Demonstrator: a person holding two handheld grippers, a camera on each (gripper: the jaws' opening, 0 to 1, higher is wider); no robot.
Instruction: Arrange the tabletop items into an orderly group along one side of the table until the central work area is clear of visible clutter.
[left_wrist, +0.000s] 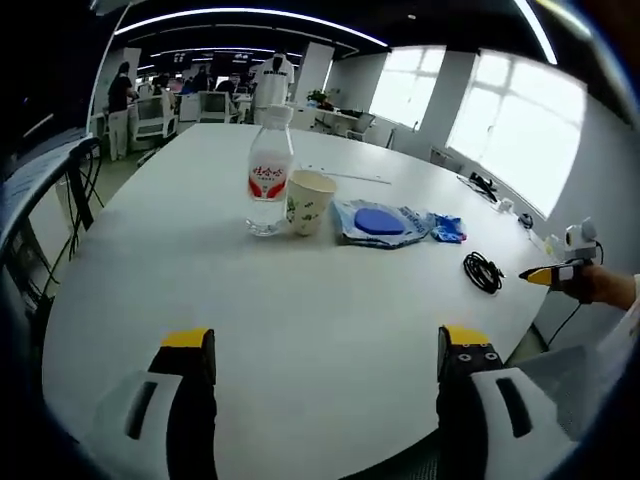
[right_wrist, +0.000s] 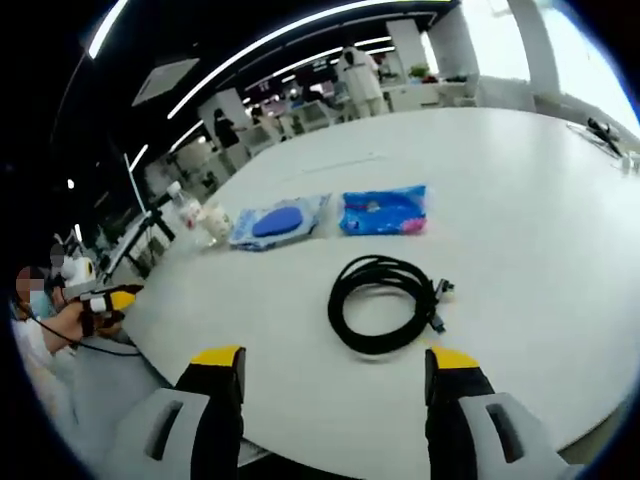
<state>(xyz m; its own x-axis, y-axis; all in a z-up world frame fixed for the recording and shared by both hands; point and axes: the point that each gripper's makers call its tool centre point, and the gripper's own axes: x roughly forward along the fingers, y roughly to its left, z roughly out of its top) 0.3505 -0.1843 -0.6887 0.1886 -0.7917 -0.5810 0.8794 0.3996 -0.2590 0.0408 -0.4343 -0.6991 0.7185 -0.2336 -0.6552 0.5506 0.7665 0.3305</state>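
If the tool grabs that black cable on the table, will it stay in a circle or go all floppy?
Probably floppy: the black cable lies in loose, untied loops, so they would likely sag and unwind when lifted. It looks thin and light. Its plug end sticks out and may dangle or drag along the table.

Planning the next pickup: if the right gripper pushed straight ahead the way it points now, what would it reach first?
Most likely the coiled black cable, lying on the white table directly ahead of the open right gripper. The blue packet lies farther along. Depth is hard to judge in the fisheye view.
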